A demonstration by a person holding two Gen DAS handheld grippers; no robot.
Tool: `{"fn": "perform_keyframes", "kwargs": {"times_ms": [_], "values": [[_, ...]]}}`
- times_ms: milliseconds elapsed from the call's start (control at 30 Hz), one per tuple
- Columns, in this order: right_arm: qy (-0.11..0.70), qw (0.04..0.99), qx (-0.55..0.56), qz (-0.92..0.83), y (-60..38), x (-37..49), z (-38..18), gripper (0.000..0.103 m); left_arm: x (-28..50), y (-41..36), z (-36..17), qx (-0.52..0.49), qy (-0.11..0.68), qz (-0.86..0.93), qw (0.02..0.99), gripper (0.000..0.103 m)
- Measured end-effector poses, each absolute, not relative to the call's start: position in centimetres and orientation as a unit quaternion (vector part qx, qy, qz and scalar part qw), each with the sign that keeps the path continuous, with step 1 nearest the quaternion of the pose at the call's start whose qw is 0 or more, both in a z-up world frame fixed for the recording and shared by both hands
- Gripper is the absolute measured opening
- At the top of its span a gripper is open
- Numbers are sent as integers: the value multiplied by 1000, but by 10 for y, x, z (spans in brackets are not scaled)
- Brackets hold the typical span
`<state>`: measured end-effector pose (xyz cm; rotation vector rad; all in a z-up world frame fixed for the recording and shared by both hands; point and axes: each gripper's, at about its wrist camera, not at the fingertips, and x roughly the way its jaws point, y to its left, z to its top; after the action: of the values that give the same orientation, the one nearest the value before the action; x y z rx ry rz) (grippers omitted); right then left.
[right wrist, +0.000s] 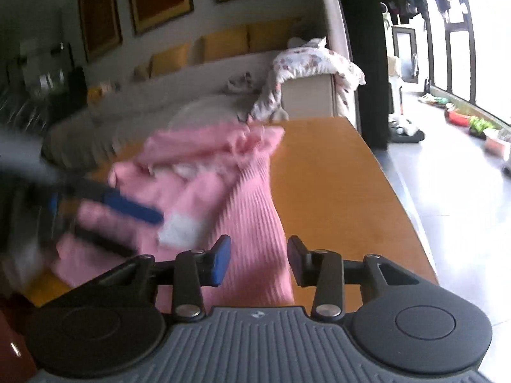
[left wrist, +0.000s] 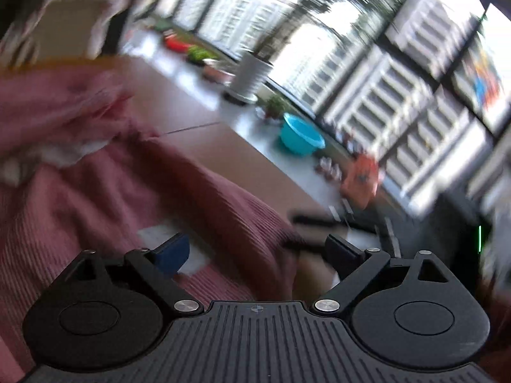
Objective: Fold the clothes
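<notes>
Right wrist view: pink ribbed garment bunched on table at 12 o'clock; right gripper apart, straddling fabric unclamped; left gripper wide, empty. Risk: closing on several bunched layers, skewing fold

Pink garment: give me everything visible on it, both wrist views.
The pink garment is a ribbed knit, crumpled and not yet folded, on the orange-brown wooden table. A white label shows on its surface, and pale lining shows near the bunched far end. One long ribbed section runs toward the right gripper and lies between its jaws, which do not press on it. The left gripper hangs over it with jaws wide, nothing gripped. Motion blur hides finer detail.
</notes>
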<state>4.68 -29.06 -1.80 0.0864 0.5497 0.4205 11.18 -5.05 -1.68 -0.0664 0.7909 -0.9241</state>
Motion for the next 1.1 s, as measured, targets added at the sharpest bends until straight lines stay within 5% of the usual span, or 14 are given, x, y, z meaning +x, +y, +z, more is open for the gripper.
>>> {"fn": "perform_keyframes", "kwargs": {"times_ms": [233,567,633,667,800,900,967,1033,1100], "values": [[247,949,1,194,-300,24,-8,38,66,-86,-28,131,336,-437,824,97],[261,933,-168,185,-278,-1,-36,39,49,-82,-24,148,332,-441,820,97],[250,938,-145,192,-274,8,-33,22,46,-84,-23,156,333,-436,822,97],[244,942,-123,197,-275,12,-29,4,47,-84,-24,159,332,-433,823,97],[218,949,-25,226,-287,20,-1,3,47,-87,-25,179,314,-412,837,97],[217,949,-7,228,-295,17,7,3,50,-91,-26,203,293,-398,845,79],[224,950,-16,215,-297,12,2,3,58,-92,-26,208,289,-386,851,41],[237,949,-17,206,-299,10,-7,5,73,-83,-19,172,292,-373,864,29],[247,948,-19,201,-296,9,-17,18,90,-69,-6,116,297,-364,875,27]]}}
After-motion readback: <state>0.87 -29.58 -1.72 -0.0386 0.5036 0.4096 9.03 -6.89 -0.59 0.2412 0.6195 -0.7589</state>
